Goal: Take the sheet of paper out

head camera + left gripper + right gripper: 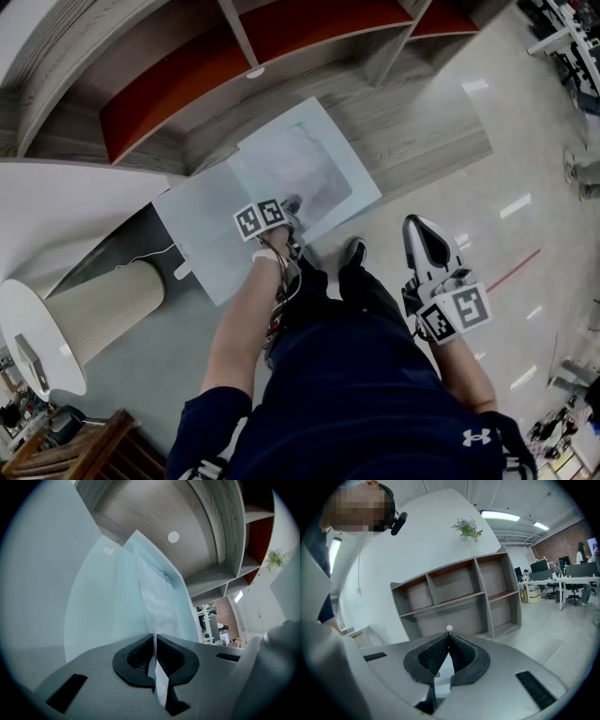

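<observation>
Sheet of paper (151, 597), one only, white and slightly crumpled, pinched by its near edge between the pads of the left gripper (154, 639). Jaws pressed together on it, paper standing edge-on in the slit. Runs lengthwise from the jaws up and away toward the shelf unit (206, 536), long axis roughly along the gripper's own line. Lies inside one pale, translucent folder (89, 616), opened into two leaves.

From the head view, same sheet of paper (302, 173) showing only as a greyish patch on the farther leaf of the folder (202, 239), outline hard to make out through the plastic. Near corner hidden under the left gripper (291, 206). Folder resting partly on the wooden base of the shelf unit (187, 84), partly over grey floor.

Two grippers in all, each carrying one marker cube (260, 218). Right gripper (448, 633) closed on nothing, tips touching, aimed at the shelf unit's open compartments. In the head view, right gripper (420, 230) well apart from the folder.

One round white table (37, 309) on a ribbed pedestal (108, 305) at lower left, cut off by the frame edge.
</observation>
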Demonstrator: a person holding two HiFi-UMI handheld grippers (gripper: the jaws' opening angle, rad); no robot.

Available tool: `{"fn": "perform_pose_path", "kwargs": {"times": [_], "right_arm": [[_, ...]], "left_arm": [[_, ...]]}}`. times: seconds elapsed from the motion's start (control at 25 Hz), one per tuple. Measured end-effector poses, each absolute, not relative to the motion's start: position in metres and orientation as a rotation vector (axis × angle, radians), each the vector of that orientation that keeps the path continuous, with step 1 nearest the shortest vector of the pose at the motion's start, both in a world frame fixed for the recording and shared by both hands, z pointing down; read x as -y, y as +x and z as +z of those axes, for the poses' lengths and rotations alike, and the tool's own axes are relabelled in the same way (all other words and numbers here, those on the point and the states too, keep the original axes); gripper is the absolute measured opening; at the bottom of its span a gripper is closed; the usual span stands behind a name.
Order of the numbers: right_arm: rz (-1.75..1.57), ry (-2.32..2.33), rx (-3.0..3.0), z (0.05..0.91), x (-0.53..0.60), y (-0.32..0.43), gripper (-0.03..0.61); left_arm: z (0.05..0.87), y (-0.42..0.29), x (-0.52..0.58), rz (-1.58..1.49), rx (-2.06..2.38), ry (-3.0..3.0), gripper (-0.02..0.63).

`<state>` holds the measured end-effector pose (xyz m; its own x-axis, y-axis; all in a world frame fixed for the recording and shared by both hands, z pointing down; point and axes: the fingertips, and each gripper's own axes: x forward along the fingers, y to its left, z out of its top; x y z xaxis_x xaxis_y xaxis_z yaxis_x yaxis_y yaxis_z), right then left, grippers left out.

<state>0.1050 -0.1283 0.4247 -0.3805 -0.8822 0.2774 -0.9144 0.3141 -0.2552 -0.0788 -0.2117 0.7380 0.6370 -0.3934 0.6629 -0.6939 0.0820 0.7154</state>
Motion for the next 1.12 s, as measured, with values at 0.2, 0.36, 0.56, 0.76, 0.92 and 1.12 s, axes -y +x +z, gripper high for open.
{"fn": "perform_pose_path", "kwargs": {"times": [0.2,0.36,0.56,0.76,0.92,1.12], "right_arm": [[0.576,1.676,2.498,0.422,0.132,0.100,0.012],[0.574,1.651,2.517,0.421,0.135,0.096,0.012],[0.578,1.629,2.531,0.422,0.138,0.091,0.012],[0.571,1.594,2.559,0.420,0.140,0.085,0.012],[0.567,1.565,2.581,0.418,0.139,0.079,0.012],[0.554,1.537,2.611,0.414,0.139,0.073,0.012]], "left_arm": [[0.732,-0.087,0.210,0.267,0.946,1.536,0.015],[0.731,-0.102,0.206,0.262,0.970,1.522,0.015],[0.726,-0.123,0.198,0.249,0.994,1.518,0.015],[0.713,-0.143,0.186,0.214,1.013,1.520,0.015],[0.704,-0.160,0.175,0.213,1.040,1.521,0.015],[0.689,-0.184,0.167,0.227,1.101,1.540,0.015]]}}
